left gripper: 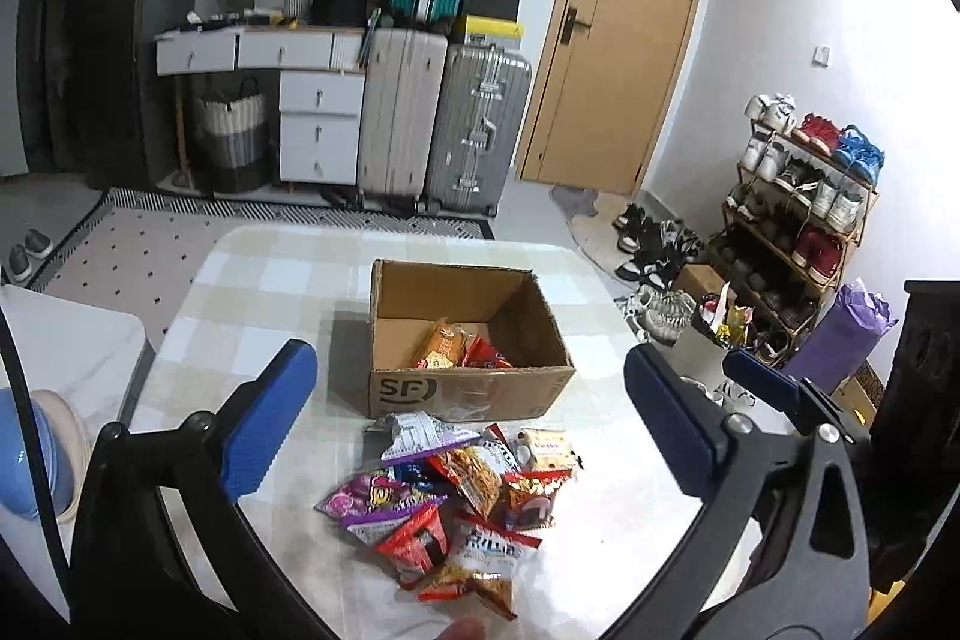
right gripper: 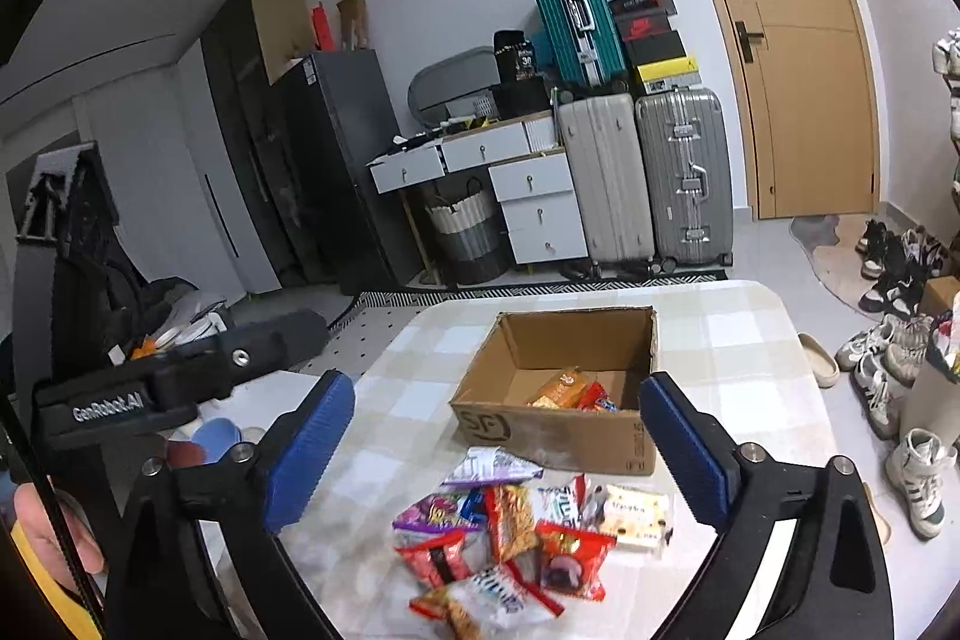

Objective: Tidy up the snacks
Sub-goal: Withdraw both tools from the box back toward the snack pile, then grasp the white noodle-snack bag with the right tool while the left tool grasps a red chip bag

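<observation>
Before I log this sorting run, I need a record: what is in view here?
cardboard box: one, brown, open, mid-table
packets in box: at least two, orange and red
snack packets: a loose pile, mixed colours, on the table nearer than the box
table: one, pale checked cloth
suitcases: three, teal, beige, grey, by far wall
drawer unit: one, white, left of suitcases
door: one, wooden, shut
shoe rack: one, full, right
left gripper: blue pads, open, empty
right gripper: blue pads, open, empty
</observation>
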A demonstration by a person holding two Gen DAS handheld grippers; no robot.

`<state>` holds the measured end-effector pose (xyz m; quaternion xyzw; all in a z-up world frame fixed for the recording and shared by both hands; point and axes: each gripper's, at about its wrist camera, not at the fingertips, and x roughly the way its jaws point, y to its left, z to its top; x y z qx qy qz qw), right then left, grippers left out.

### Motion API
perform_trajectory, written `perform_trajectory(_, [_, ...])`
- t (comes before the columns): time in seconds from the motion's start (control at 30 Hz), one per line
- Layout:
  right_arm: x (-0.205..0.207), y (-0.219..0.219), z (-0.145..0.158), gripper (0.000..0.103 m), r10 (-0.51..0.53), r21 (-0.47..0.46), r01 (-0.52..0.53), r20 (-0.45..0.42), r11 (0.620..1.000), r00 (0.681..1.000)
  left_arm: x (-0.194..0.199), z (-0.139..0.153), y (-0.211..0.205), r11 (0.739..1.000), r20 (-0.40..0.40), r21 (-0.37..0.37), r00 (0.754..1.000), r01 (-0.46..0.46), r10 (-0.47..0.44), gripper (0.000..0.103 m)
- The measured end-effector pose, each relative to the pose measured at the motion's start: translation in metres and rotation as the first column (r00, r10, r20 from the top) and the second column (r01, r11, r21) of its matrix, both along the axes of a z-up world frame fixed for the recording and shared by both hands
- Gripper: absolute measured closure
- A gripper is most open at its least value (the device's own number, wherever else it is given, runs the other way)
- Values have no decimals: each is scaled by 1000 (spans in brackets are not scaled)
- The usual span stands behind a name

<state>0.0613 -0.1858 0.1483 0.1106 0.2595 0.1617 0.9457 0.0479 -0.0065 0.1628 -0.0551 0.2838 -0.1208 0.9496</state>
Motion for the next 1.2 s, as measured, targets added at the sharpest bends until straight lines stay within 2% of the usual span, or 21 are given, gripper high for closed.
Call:
perform_trajectory(0.13, [-32,2,2,3,0,-3,0,23,1000,1000,-48,5,6,1000,35,19,999,-13,13,1])
perform_trajectory(0.27, [-58,0,-3,1,-7,2,7,40,1000,999,-90,-2,21,999,75,35,996,-41,38,1])
perform_trajectory(0.37, [-72,-1,-14,1,-6,-8,6,32,1000,999,-119,-16,32,997,90,40,994,-61,57,1])
perform_trajectory(0.57, [-94,4,-48,1,8,-28,-8,13,1000,1000,-151,-58,53,996,50,28,996,-80,78,1])
perform_trajectory(0.73, [-97,17,-83,1,50,-69,-50,-1,996,999,-146,-105,66,996,23,26,996,-91,90,1])
perform_trajectory(0.93, [-90,35,-128,1,103,-130,-110,-59,985,993,-116,-163,74,996,-36,20,996,-85,86,1])
perform_trajectory(1.0, [-84,40,-139,1,106,-154,-118,-85,981,991,-90,-167,73,996,-58,24,994,-87,88,1])
perform_trajectory(1.1, [-70,46,-156,1,115,-157,-138,-148,978,982,-80,-169,73,993,-38,25,992,-118,119,1])
perform_trajectory(1.2, [-62,52,-164,1,143,-169,-168,-155,971,978,-74,-168,72,992,-18,8,992,-124,124,1])
